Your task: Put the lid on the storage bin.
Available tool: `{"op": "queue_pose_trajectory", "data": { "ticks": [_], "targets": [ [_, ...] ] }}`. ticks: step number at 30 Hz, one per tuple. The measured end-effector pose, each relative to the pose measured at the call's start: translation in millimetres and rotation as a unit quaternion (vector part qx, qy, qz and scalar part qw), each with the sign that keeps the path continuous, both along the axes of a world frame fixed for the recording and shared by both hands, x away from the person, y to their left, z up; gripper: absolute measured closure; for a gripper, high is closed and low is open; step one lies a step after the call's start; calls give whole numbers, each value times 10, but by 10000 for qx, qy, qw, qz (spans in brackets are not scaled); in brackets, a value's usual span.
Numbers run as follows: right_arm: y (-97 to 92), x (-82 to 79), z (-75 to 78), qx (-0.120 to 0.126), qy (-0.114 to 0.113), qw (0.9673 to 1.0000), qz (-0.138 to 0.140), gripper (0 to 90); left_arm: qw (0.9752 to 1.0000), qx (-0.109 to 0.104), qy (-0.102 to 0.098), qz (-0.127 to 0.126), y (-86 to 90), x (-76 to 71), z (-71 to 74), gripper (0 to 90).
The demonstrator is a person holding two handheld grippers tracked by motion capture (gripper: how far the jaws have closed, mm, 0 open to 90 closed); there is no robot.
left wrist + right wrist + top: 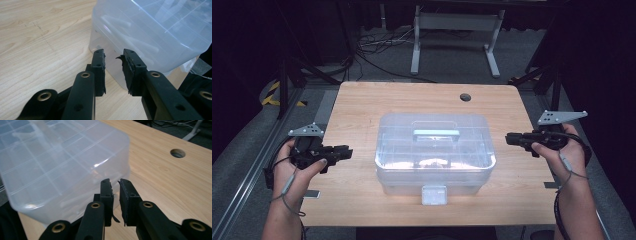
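A clear plastic storage box (434, 160) with a lid handle (436, 134) and a front latch (434, 195) sits shut in the middle of the wooden table (362, 105). My left gripper (349, 151) hovers left of the box and points at its side, apart from it. In the left gripper view the jaws (113, 53) stand apart with nothing between them, just short of the box's corner (155, 30). My right gripper (508, 138) points at the box's right side. Its jaws (115, 182) show a narrow gap, empty, near the box wall (55, 157).
A round cable hole (465, 97) lies in the table's far right part, also seen as the hole (177, 153) beyond the right jaws. Bare wood surrounds the box on all sides. A metal frame (456, 30) and cables lie on the floor behind the table.
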State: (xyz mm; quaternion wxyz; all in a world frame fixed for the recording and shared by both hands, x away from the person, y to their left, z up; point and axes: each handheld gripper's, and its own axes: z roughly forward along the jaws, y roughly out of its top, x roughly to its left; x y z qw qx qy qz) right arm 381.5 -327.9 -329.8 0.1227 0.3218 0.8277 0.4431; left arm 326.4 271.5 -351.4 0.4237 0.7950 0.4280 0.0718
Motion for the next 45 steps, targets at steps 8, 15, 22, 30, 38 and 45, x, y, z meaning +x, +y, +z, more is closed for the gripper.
{"op": "queue_pose_trajectory", "data": {
  "ticks": [8, 15, 22, 30, 38, 45],
  "targets": [
    [-190, 109, -92, 326, -186, 9980, -508, 733, 10000, 25, 40, 16, 5, 40, -29, 715],
    [-268, 187, -194, 246, -102, 9974, -670, 701, 9998, 124, -94, 145, 9, 65, -38, 707],
    [-363, 289, -357, -34, -74, 9962, -868, 686, 9993, 268, -170, 216, 3, 137, -83, 691],
    [-483, 438, -601, -204, 14, 9952, -961, 689, 9993, 228, -112, 279, 52, 194, -153, 688],
    [-512, 535, -811, -455, 38, 9940, -991, 693, 9993, 241, -48, 295, 79, 243, -224, 674],
    [-504, 563, -941, -545, 13, 9946, -885, 676, 9991, 355, -40, 244, 66, 298, -273, 663]
  ]
}}
